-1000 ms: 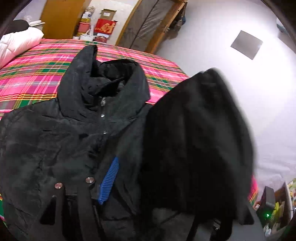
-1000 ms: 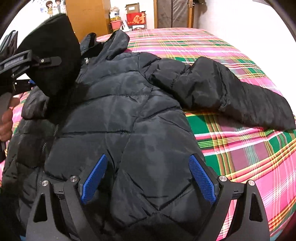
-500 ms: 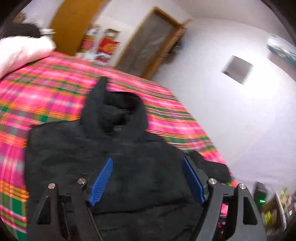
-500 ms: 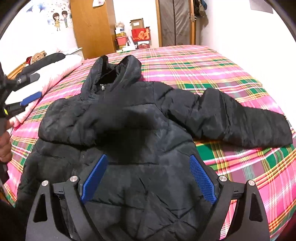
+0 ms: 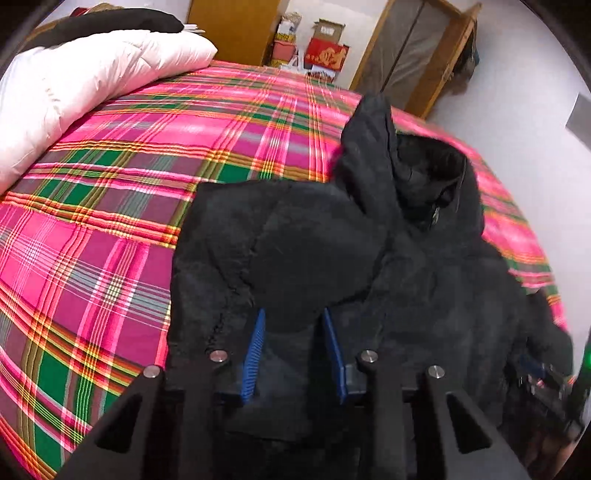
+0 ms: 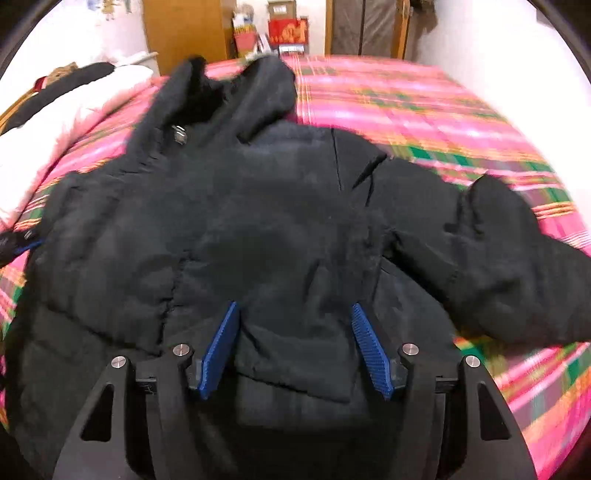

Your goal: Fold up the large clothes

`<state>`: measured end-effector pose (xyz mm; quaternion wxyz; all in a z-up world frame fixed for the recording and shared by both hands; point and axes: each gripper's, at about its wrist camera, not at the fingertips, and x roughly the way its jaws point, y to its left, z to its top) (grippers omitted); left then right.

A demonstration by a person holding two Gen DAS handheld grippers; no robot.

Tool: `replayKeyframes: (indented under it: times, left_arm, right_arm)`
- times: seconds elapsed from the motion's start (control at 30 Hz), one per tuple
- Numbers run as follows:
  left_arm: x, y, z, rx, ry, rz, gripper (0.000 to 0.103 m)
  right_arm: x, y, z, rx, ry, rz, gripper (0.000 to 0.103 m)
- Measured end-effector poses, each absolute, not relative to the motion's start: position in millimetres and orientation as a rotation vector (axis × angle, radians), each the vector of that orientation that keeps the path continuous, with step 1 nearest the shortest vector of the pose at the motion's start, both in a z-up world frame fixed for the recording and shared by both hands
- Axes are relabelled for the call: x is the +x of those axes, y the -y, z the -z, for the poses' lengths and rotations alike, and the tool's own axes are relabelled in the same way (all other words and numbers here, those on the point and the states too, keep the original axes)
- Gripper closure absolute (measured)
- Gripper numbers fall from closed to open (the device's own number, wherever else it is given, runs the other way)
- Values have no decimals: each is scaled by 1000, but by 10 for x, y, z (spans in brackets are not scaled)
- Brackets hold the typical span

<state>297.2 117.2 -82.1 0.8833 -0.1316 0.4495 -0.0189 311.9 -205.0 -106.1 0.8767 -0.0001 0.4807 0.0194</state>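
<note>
A black hooded puffer jacket (image 6: pixel 258 206) lies front up on the pink plaid bed (image 6: pixel 424 110). Its left sleeve is folded across the chest (image 5: pixel 314 251). Its right sleeve (image 6: pixel 509 266) lies out to the right on the bedspread. My left gripper (image 5: pixel 293 325) hovers low over the folded sleeve, its blue pads (image 5: pixel 255 350) a narrow gap apart with black cloth between them. My right gripper (image 6: pixel 295 325) is open over the jacket's lower front, its blue pads (image 6: pixel 369 347) wide apart around a fold of cloth.
A white duvet (image 5: pixel 81 88) with a dark garment on it lies at the bed's left. Boxes (image 5: pixel 325 55), a wooden wardrobe (image 5: pixel 236 26) and a door (image 5: pixel 413 51) stand beyond the far edge. A white wall (image 5: pixel 535 92) runs along the right.
The left gripper carried the sleeve over the chest, let it go and has since narrowed low over it. The right gripper moved forward and down onto the jacket's front and narrowed a little.
</note>
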Motion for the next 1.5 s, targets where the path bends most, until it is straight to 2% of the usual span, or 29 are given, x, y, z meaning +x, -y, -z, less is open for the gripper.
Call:
replayKeyframes:
  times: [0.2,0.33,0.47,0.57,0.7,0.87,1.13,1.33,1.5]
  left_arm:
    - [3043,-1108,953,-255,-968,20,69]
    - [3047,-1223,859,-336,-967,28,70]
    - [2971,-1303,512,-307,-810,-5,70]
    - [3040,-1312,542,-228,-814,-53,69]
    - [3186,-1333,891,-234,-969,-62,69]
    - [3191,-1302,915,-193,-971,-52,69]
    - [3210,-1241,895,-155,-978,-65,69]
    - [3089,-1179,673,-156,-940,-77,69]
    - [2865,-922,378,-158,-856,-17,69]
  right_arm:
    - [3371,2073,1172,-29,-1023,-47,37]
    - [3312,2153,1020,12,-1071,-33,37]
    - [3063,2163,616,-2,-948,-36,37]
    - [3188,2180,479,-12,-887,-30,37]
    - [3698,2159,770,5,-984,-16,37]
    - [3834,2169,1031,44,-1016,-35,37]
    - [3830,2243,1029,65,-1082,-80,35]
    - [3396,2208,587,-40,-1009,-19,35]
    - [2802,2493,287,44,-926,26,35]
